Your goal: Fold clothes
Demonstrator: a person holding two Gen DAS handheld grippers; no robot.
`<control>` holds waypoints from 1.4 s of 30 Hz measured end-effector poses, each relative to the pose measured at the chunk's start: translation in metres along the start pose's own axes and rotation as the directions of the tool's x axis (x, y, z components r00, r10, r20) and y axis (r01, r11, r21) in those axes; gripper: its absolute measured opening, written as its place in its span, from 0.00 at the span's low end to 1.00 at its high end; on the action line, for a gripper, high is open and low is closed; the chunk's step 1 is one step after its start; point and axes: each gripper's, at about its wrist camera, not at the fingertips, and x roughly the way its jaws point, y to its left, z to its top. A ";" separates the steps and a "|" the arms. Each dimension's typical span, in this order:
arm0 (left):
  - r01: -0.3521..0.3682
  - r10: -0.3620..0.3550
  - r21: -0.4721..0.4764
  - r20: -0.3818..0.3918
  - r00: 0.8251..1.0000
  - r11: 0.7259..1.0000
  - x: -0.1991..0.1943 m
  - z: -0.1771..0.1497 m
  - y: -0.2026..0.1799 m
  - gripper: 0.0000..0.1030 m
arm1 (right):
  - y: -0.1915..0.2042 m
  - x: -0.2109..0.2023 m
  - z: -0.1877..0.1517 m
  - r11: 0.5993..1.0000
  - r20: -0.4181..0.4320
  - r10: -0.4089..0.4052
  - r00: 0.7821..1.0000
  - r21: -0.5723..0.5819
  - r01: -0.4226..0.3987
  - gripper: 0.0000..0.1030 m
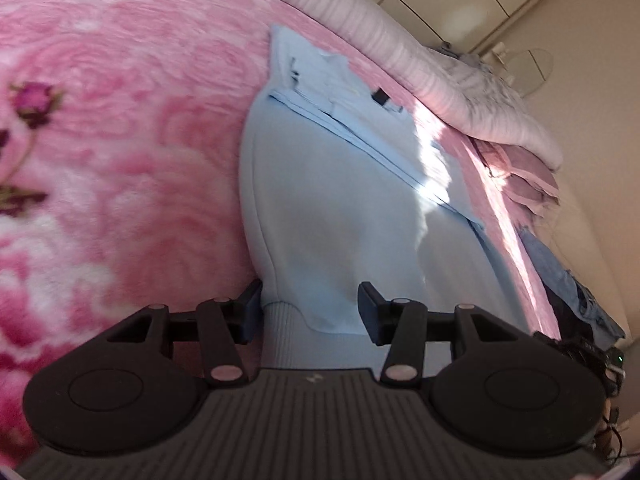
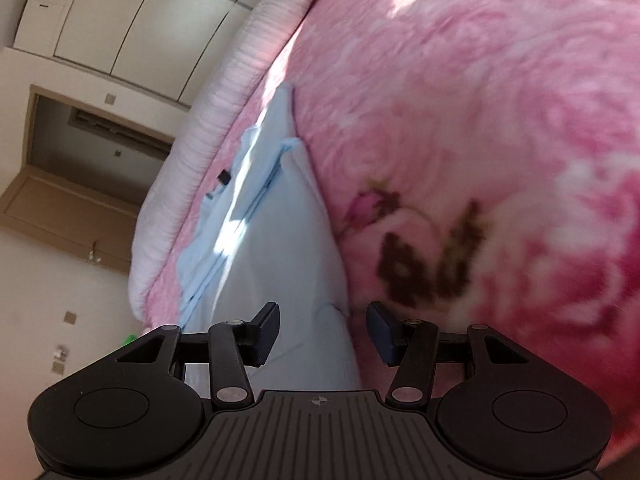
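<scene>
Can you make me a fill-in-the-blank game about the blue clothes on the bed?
1. The light blue sweatshirt lies on a fluffy blanket whose main colour is ____.
2. The jaws of the left gripper stand ____, with the sweatshirt's ribbed hem between them.
3. The blanket's pattern shows big ____.
4. The jaws of the right gripper stand ____, over the sweatshirt's edge.

Missing words: pink; open; roses; open
</scene>
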 end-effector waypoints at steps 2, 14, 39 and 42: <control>0.005 -0.005 0.025 -0.003 1.000 1.000 0.002 0.000 -0.001 0.33 | 0.001 0.008 0.003 1.000 -0.017 0.013 1.000 -0.013 -0.013 0.50; 0.105 -0.106 -0.112 0.000 0.994 0.988 0.004 -0.003 0.026 0.10 | -0.010 0.003 -0.002 0.999 -0.047 0.032 0.998 -0.035 -0.034 0.22; 0.177 -0.174 -0.055 0.063 0.983 0.983 -0.087 -0.090 -0.004 0.04 | 0.017 -0.093 -0.042 0.989 -0.038 0.043 0.998 -0.141 -0.048 0.06; 0.181 -0.176 -0.094 0.061 0.982 0.979 -0.103 -0.119 -0.001 0.04 | 0.008 -0.114 -0.064 0.991 -0.038 0.036 0.999 -0.127 -0.040 0.06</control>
